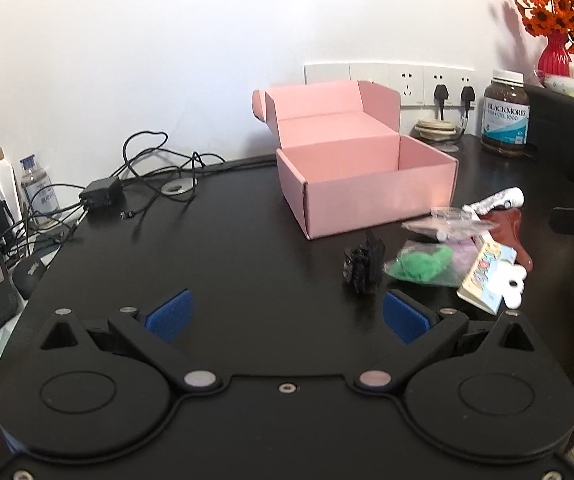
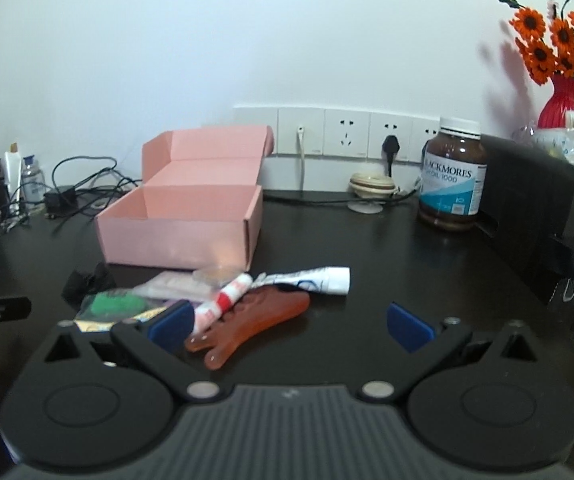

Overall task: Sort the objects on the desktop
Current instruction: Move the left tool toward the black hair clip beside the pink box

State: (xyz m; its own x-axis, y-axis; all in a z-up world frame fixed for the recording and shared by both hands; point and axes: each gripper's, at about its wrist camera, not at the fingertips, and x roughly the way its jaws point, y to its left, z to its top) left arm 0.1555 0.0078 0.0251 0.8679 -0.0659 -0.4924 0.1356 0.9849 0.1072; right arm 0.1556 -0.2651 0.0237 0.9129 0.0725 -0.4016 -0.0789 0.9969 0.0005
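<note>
Desk's pretty cluttered tbh: tangle of cables (image 1: 143,168) w/ a black adapter off to the left, wall sockets (image 2: 347,132) behind, a brown Blackmores fish oil jar (image 2: 453,176) at back right next to a black box thing, and orange flowers in a red vase (image 1: 553,54) on top of that. The pink box (image 1: 367,184) sits mid-desk w/ its lid flipped up, nothing visible inside from here. The stuff to sort is piled just in front of its right corner: a black crumpled thing (image 1: 363,264), a clear bag w/ something green (image 1: 423,266), a colourful card packet (image 1: 487,276), a red/white tube (image 2: 223,300), a white tube (image 2: 315,278) and a reddish-brown comb-like thing (image 2: 247,324), all overlapping. My left claw (image 1: 287,314) is spread wide over bare desk, pile just off its right finger. My right claw (image 2: 291,326) is spread wide too, nothing pinched, low over the desk w/ the comb's end lying between the fingers.
</note>
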